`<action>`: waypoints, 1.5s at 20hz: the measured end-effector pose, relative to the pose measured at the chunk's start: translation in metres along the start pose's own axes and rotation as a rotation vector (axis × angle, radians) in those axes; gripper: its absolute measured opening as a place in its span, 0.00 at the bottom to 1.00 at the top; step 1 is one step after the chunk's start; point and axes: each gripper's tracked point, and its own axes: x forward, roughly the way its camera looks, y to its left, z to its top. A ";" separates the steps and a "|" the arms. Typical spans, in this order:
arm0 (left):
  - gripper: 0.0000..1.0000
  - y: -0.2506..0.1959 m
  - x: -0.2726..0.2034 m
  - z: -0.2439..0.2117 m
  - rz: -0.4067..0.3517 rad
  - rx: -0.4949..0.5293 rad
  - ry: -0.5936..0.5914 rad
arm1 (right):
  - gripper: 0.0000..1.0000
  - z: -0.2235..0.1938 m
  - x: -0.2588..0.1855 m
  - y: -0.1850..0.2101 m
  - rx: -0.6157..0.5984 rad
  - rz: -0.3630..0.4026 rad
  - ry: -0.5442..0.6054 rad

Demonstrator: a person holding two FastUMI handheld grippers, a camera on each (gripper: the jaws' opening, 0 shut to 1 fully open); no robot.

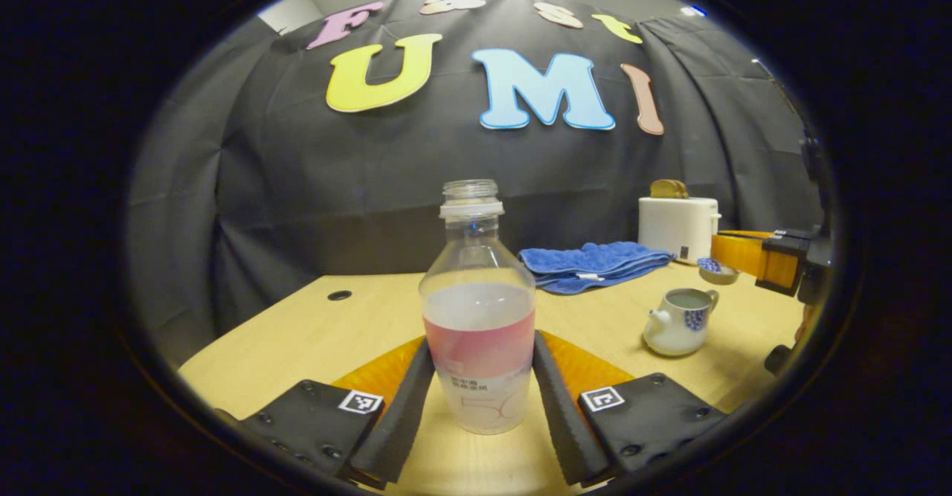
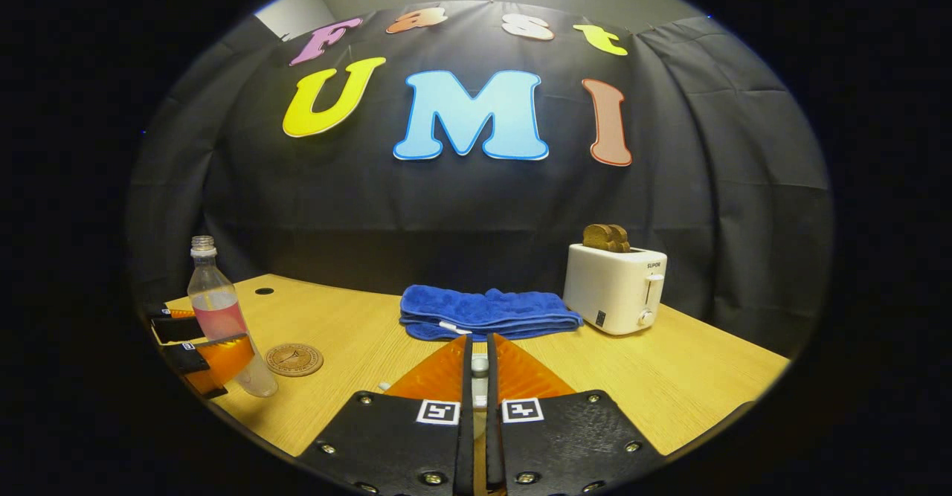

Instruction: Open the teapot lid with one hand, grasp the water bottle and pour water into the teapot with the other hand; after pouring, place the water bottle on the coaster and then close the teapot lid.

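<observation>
Left gripper [image 1: 482, 399] clamps the clear uncapped plastic water bottle [image 1: 478, 310]; right gripper [image 2: 480, 366] pinches the small white teapot lid [image 2: 480, 364], round brown coaster [image 2: 294, 359] at its 10 o'clock

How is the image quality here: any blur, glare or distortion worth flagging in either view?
Left gripper view: sharp; fisheye bends the table edge; the water bottle is clear, with dim corners. Right gripper view: sharp too, wall cloth bulges outward; the toaster and blue towel are evenly lit, no strong glare; soft shadows only.
</observation>
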 end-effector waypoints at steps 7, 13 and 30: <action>0.85 0.006 0.004 0.022 0.032 0.295 -0.022 | 0.06 0.000 -0.006 -0.014 0.008 -0.006 -0.002; 0.85 -0.004 0.011 0.045 -0.001 0.585 -0.043 | 0.06 -0.005 -0.014 -0.038 0.020 -0.027 0.006; 0.85 -0.077 0.055 0.048 -0.132 1.263 -0.030 | 0.06 -0.026 -0.031 -0.074 0.054 -0.048 0.039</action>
